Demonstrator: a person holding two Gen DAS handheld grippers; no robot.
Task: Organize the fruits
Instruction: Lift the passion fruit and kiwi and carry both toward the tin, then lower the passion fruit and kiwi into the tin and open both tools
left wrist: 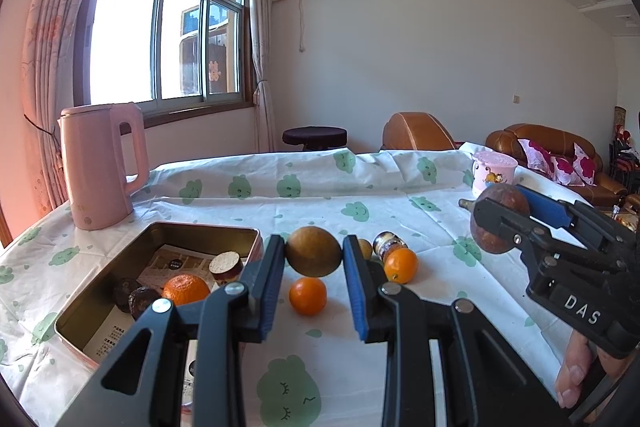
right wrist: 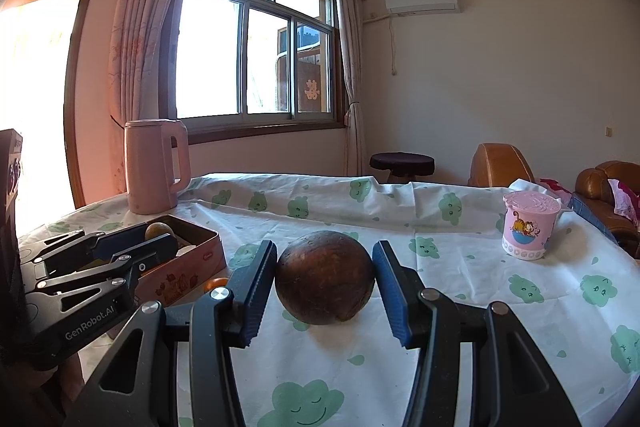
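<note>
My left gripper (left wrist: 313, 253) is shut on a yellow-brown round fruit (left wrist: 313, 250) and holds it above the cloth, just right of the open metal tin (left wrist: 200, 227). The tin holds an orange (left wrist: 186, 289), dark round pieces and a cut piece. On the cloth lie two oranges (left wrist: 308, 295) (left wrist: 401, 265) and a small yellowish fruit (left wrist: 365, 247). My right gripper (right wrist: 325, 275) is shut on a large dark-brown round fruit (right wrist: 325, 277), also lifted, and shows at the right in the left wrist view (left wrist: 500, 203). The right wrist view has the left gripper (right wrist: 158, 233) over the tin (right wrist: 192, 259).
A pink kettle (left wrist: 100, 167) stands behind the tin at the back left. A pink cartoon cup (right wrist: 528, 227) sits at the back right. A small jar (left wrist: 387, 245) lies by the far orange. The table has a white cloth with green clouds; a stool and sofas lie beyond.
</note>
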